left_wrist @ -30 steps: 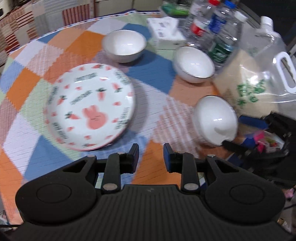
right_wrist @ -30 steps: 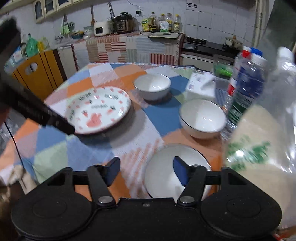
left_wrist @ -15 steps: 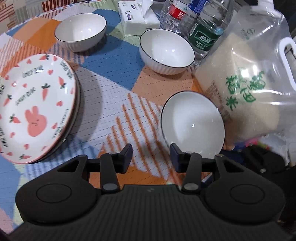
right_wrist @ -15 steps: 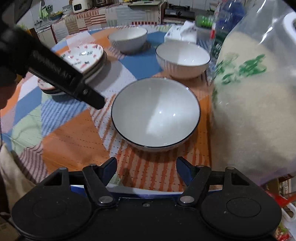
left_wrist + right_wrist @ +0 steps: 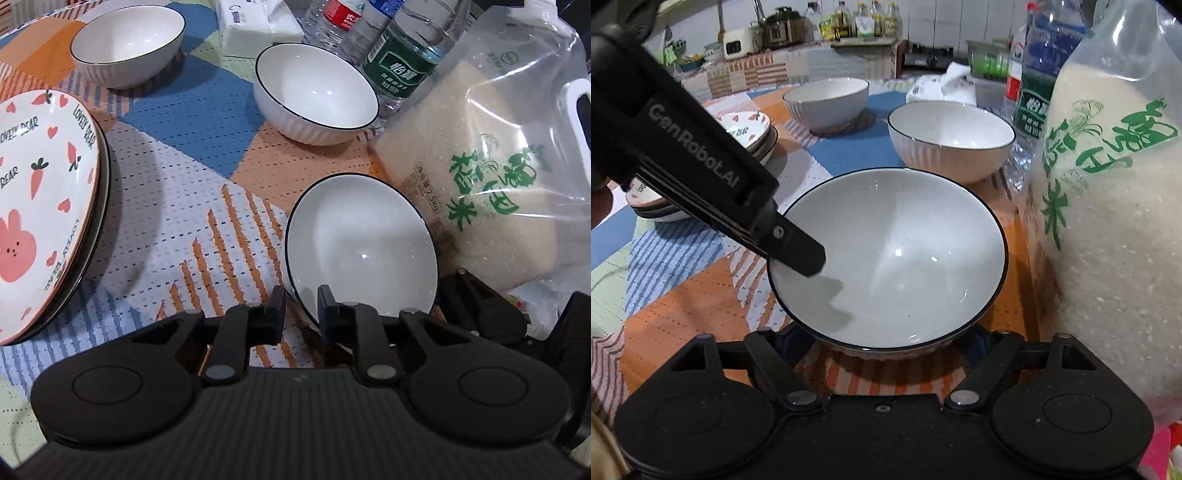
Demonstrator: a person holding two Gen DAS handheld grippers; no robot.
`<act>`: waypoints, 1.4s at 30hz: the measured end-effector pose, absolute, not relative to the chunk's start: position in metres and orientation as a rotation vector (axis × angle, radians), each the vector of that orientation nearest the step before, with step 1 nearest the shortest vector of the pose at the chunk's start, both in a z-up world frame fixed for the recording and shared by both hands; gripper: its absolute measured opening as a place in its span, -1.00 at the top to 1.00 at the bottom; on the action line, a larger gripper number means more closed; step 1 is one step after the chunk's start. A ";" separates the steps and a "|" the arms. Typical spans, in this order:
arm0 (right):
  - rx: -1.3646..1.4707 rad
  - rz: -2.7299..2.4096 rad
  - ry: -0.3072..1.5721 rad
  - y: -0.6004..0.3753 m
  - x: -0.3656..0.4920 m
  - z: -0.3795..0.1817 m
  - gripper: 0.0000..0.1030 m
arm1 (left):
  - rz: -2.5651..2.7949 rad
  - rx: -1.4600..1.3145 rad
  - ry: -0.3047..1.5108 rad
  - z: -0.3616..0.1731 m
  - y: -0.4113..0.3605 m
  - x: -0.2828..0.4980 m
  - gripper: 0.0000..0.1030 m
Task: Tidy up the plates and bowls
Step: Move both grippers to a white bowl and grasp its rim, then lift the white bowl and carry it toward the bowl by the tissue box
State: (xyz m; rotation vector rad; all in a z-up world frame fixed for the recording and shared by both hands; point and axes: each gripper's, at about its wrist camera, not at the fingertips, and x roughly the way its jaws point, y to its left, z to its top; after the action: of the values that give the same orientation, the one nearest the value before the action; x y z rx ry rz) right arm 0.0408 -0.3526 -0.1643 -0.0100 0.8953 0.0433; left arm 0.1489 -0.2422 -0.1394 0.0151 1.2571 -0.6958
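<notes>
A white bowl with a dark rim (image 5: 360,251) (image 5: 890,258) sits nearest on the patchwork tablecloth. My left gripper (image 5: 301,308) is closing on its left rim, which is pinched between the two fingers; one finger (image 5: 798,254) reaches over the rim into the bowl. My right gripper (image 5: 882,343) is opening, its fingers flanking the bowl's near underside, mostly hidden under the rim and not pressing on it. Two more white bowls stand farther back, one in the middle (image 5: 316,92) and one far off (image 5: 127,44). A stack of rabbit-and-carrot plates (image 5: 40,206) lies to the left.
A big clear bag of rice (image 5: 480,177) stands close against the near bowl's right side. Water bottles (image 5: 399,55) and a tissue pack (image 5: 255,26) crowd the back right. A kitchen counter with jars (image 5: 849,26) is beyond the table.
Both grippers have come down and in on the near bowl. The left jaws narrowed around its rim. The right jaws widened, and the bowl now sits between them.
</notes>
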 end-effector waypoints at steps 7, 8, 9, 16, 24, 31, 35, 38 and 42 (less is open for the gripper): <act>-0.005 0.074 0.887 -0.350 0.038 -0.161 -0.64 | -0.672 0.012 1.257 -0.131 -0.228 0.144 0.68; -0.012 0.081 0.884 -0.347 0.038 -0.159 -0.64 | -0.666 0.007 1.256 -0.129 -0.224 0.144 0.68; -0.021 0.088 0.879 -0.345 0.040 -0.158 -0.64 | -0.659 0.001 1.255 -0.127 -0.220 0.143 0.68; -0.086 0.182 0.831 -0.322 0.052 -0.150 -0.64 | -0.602 -0.015 1.237 -0.117 -0.182 0.148 0.66; -0.188 0.349 0.812 -0.294 0.070 -0.155 -0.64 | -0.533 -0.097 1.288 -0.122 -0.139 0.153 0.62; -0.177 0.386 0.821 -0.288 0.074 -0.164 -0.64 | -0.505 -0.101 1.290 -0.129 -0.132 0.152 0.62; -0.182 0.396 0.825 -0.285 0.077 -0.168 -0.64 | -0.502 -0.097 1.299 -0.133 -0.132 0.154 0.62; -0.203 0.399 0.812 -0.284 0.075 -0.170 -0.64 | -0.505 -0.085 1.297 -0.133 -0.133 0.153 0.62; -0.195 0.396 0.807 -0.286 0.073 -0.170 -0.64 | -0.504 -0.080 1.302 -0.132 -0.134 0.152 0.62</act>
State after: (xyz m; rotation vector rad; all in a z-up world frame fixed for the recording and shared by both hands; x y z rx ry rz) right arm 0.0726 -0.2857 -0.1695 -0.1948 0.8073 0.3964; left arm 0.1521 -0.1335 -0.1320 -0.0801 1.3016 -0.5040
